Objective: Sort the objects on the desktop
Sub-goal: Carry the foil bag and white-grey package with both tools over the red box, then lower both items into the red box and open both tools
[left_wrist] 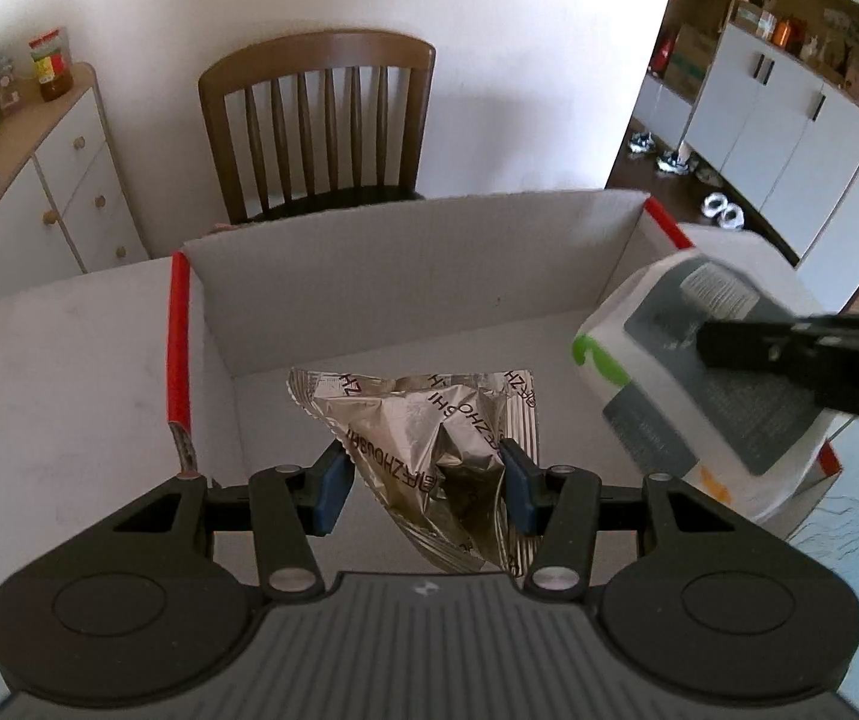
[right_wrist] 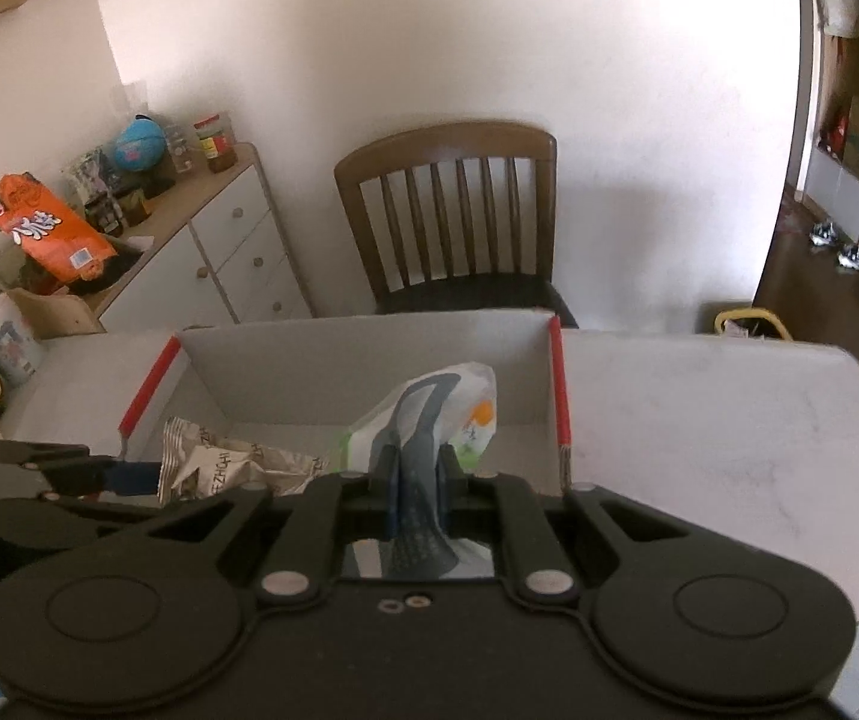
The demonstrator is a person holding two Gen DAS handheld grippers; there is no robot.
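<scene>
An open white cardboard box (left_wrist: pixel 405 264) with red-taped corners stands on the white table; it also shows in the right wrist view (right_wrist: pixel 321 378). A crumpled silver foil snack bag (left_wrist: pixel 429 450) lies inside the box, between the spread blue pads of my left gripper (left_wrist: pixel 426 483), which is open around it. The bag also shows in the right wrist view (right_wrist: pixel 231 468). My right gripper (right_wrist: pixel 417 474) is shut on a white, grey and green pouch (right_wrist: pixel 429 420) and holds it over the box's right part. In the left wrist view the pouch (left_wrist: pixel 687 360) hangs at the box's right wall.
A brown wooden chair (left_wrist: pixel 321 120) stands behind the table against the wall. A white sideboard (right_wrist: pixel 231 246) with jars, a blue ball and an orange snack bag (right_wrist: pixel 45 228) stands at the left. A mug (right_wrist: pixel 6 342) sits at the table's left edge. Shoes lie on the floor at the right.
</scene>
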